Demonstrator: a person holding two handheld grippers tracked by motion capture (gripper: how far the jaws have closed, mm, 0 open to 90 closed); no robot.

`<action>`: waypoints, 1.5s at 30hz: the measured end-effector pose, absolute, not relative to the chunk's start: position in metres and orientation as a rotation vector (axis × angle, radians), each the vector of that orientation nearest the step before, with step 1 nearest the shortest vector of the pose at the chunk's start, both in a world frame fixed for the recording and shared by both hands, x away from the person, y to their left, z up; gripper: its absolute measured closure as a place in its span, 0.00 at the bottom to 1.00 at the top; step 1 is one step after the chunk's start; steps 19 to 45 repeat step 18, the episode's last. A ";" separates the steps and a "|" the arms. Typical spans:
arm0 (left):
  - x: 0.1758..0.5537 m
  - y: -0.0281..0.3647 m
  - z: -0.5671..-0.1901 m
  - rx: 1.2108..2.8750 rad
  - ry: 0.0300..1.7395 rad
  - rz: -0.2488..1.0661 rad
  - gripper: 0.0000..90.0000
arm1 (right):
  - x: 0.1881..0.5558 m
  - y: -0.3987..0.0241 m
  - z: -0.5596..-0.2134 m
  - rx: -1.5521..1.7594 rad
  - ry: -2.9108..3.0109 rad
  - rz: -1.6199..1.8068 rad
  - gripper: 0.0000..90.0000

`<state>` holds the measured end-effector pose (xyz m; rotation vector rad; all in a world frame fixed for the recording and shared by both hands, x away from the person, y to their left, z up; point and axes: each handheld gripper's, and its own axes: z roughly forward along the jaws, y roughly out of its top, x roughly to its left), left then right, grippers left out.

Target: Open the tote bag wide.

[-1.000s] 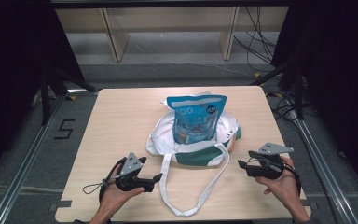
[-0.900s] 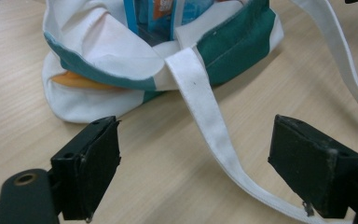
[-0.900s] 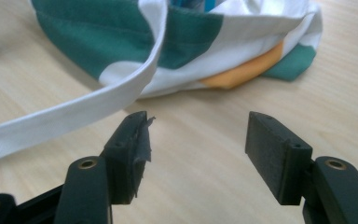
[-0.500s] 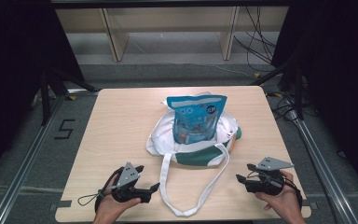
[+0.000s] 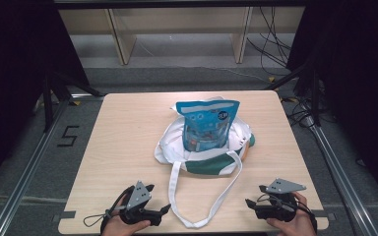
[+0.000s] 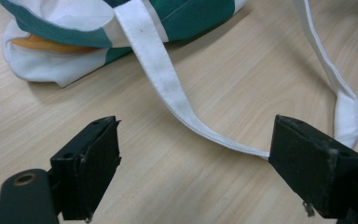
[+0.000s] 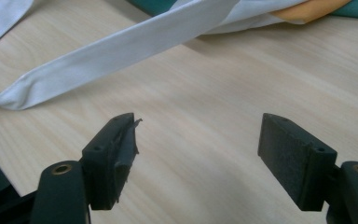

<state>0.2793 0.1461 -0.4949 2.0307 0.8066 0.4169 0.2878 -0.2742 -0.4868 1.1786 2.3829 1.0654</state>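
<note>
A white and green tote bag (image 5: 204, 152) lies at the middle of the table, with a blue snack pouch (image 5: 205, 123) standing in it. Its white strap (image 5: 177, 196) loops toward the near edge. My left gripper (image 5: 163, 212) sits left of the loop, open; in the left gripper view the strap (image 6: 168, 79) lies on the wood beyond the left gripper (image 6: 193, 140), untouched. Right of the loop is my right gripper (image 5: 248, 204). Its jaws have just been opening and stand wide with nothing between them in the right gripper view (image 7: 198, 128); the strap (image 7: 121, 46) lies ahead.
The wooden table (image 5: 128, 128) has bare room on both sides of the bag. Metal rails (image 5: 29, 162) run along the floor on each side, and shelving and cables stand behind the far edge.
Both hands have drawn back from the bag toward the near table edge. The right gripper's jaws stand wider. The bag and pouch have not moved.
</note>
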 end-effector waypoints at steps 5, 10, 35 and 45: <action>0.277 0.146 -0.495 2.069 0.768 0.434 0.17 | 0.281 -0.274 -0.489 1.126 2.399 1.064 0.32; 0.277 0.145 -0.496 2.057 0.800 0.423 0.17 | 0.281 -0.274 -0.491 1.102 2.408 1.028 0.32; 0.278 0.146 -0.496 2.053 0.800 0.418 0.17 | 0.281 -0.274 -0.491 1.135 2.420 1.019 0.32; 0.278 0.146 -0.496 2.053 0.800 0.418 0.17 | 0.281 -0.274 -0.491 1.135 2.420 1.019 0.32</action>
